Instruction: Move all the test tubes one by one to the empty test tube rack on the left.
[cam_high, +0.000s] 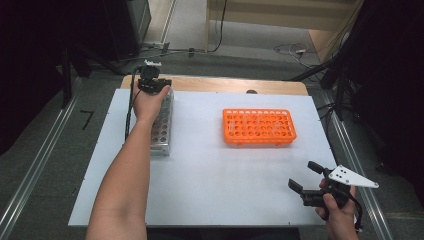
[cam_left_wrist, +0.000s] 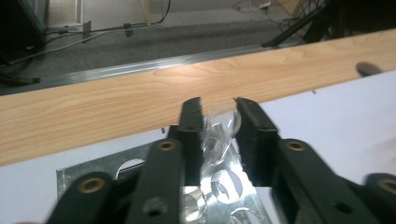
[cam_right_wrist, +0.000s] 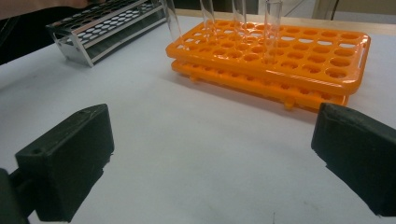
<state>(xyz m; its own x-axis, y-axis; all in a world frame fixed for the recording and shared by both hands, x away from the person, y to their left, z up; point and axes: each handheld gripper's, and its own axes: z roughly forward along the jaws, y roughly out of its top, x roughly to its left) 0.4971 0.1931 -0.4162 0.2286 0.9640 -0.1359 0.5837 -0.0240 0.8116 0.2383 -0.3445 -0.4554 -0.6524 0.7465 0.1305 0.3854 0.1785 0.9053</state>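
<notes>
A clear glass test tube stands tilted in a hole of the metal rack, between the jaws of my left gripper. It leans toward the left jaw, with a slim gap on the other side, so the jaws stand open around it. From above, the left gripper is over the far end of the metal rack. My right gripper hovers wide open and empty near the table's front right corner. It faces the orange rack, which holds several clear tubes.
The orange rack sits right of centre on the white table top. A wooden strip runs along the far edge behind the metal rack. Cables and dark stands are on the floor beyond.
</notes>
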